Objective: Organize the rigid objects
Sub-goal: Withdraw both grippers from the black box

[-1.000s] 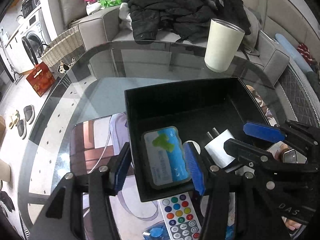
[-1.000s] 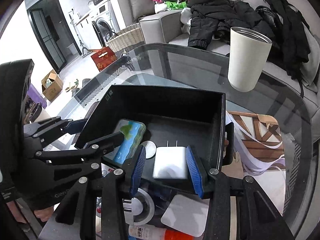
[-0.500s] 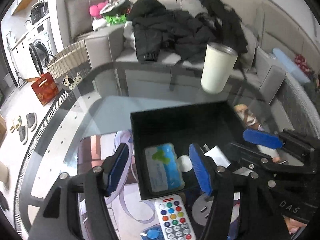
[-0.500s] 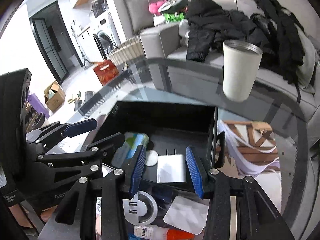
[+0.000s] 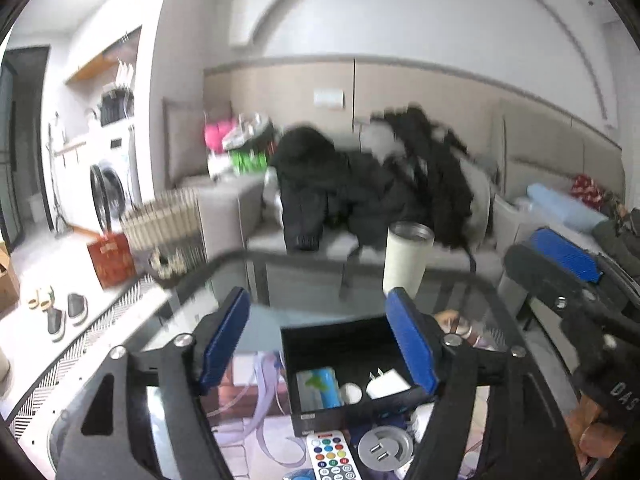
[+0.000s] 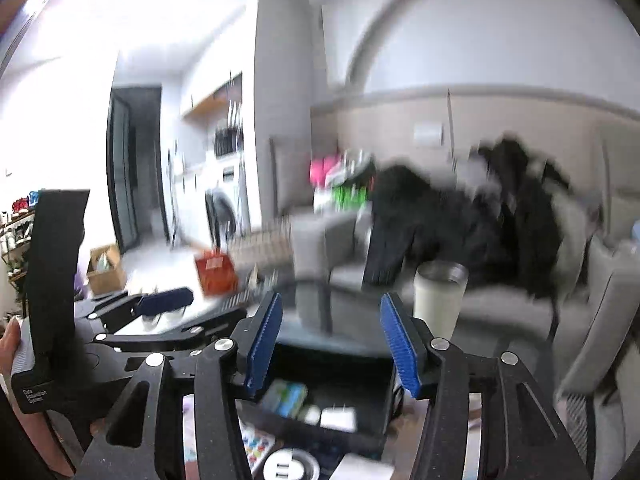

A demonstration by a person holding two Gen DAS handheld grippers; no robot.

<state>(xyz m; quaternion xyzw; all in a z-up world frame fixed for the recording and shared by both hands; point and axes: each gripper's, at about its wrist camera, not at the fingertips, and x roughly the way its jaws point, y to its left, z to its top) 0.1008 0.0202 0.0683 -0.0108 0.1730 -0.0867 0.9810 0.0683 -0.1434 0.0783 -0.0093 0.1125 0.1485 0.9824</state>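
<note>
A black open box (image 5: 340,344) stands on the glass table. In it lie a blue-green card pack (image 5: 320,390), a small white disc (image 5: 351,392) and a white charger plug (image 5: 386,384). The box also shows in the right wrist view (image 6: 360,368), blurred, with the pack (image 6: 286,398) and charger (image 6: 338,418). My left gripper (image 5: 318,340) is open and empty, raised above and behind the box. My right gripper (image 6: 332,344) is open and empty, also raised above the box.
A white tumbler (image 5: 406,262) stands at the table's far edge. A remote with coloured buttons (image 5: 332,456) and a round grey adapter (image 5: 384,446) lie in front of the box. A sofa with black jackets (image 5: 360,184) is behind the table.
Both grippers have lifted up and pulled back from the box, tilting toward the room. Both have opened wider. The pack and charger stay in the box.
</note>
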